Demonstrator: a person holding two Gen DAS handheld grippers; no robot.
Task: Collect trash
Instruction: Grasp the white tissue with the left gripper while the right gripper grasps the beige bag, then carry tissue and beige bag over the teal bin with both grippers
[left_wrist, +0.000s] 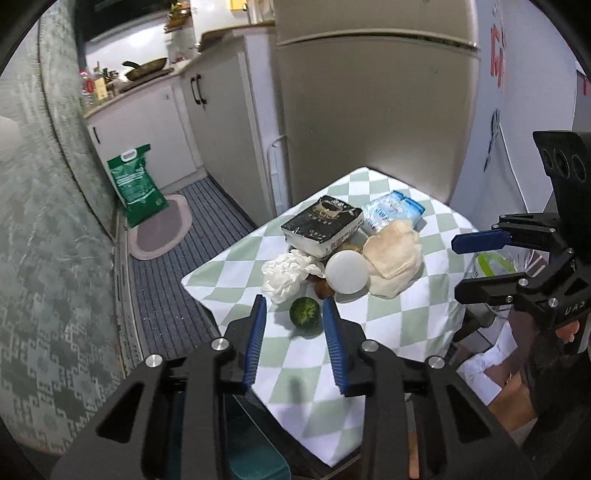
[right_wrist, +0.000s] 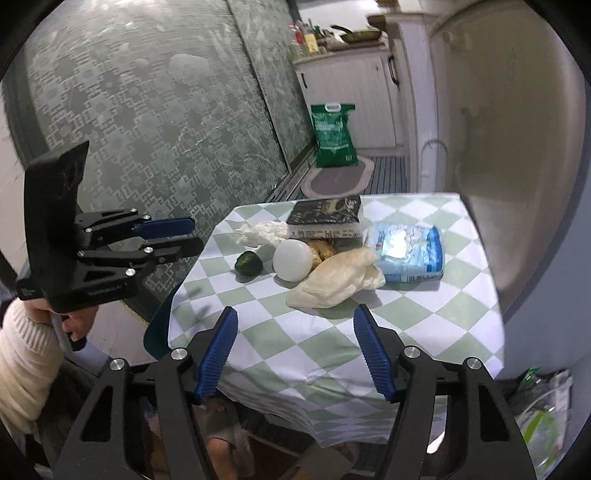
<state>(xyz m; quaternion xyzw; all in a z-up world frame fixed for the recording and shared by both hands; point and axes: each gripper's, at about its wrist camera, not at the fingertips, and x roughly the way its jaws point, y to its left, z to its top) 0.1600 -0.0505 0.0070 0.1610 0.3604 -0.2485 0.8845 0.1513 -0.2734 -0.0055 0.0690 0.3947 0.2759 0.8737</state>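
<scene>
A heap of trash lies on the green-and-white checked table (left_wrist: 406, 314): a crumpled white tissue (left_wrist: 286, 275), a white round lid (left_wrist: 347, 271), a beige crumpled wrapper (left_wrist: 393, 258), a black box (left_wrist: 321, 227), a blue-white packet (left_wrist: 393, 212) and a small green round piece (left_wrist: 304, 311). My left gripper (left_wrist: 293, 301) is open, and the green piece shows between its fingertips without touching them. In the right wrist view the left gripper (right_wrist: 196, 234) hovers off the table's left edge. My right gripper (right_wrist: 295, 314) is open and empty, short of the beige wrapper (right_wrist: 338, 277).
A fridge (left_wrist: 369, 110) stands right behind the table. A clear plastic bag (right_wrist: 543, 417) sits on the floor at the table's right. A green sack (left_wrist: 136, 184) and a mat lie by the cabinets. A patterned glass door (right_wrist: 147, 110) runs along the left.
</scene>
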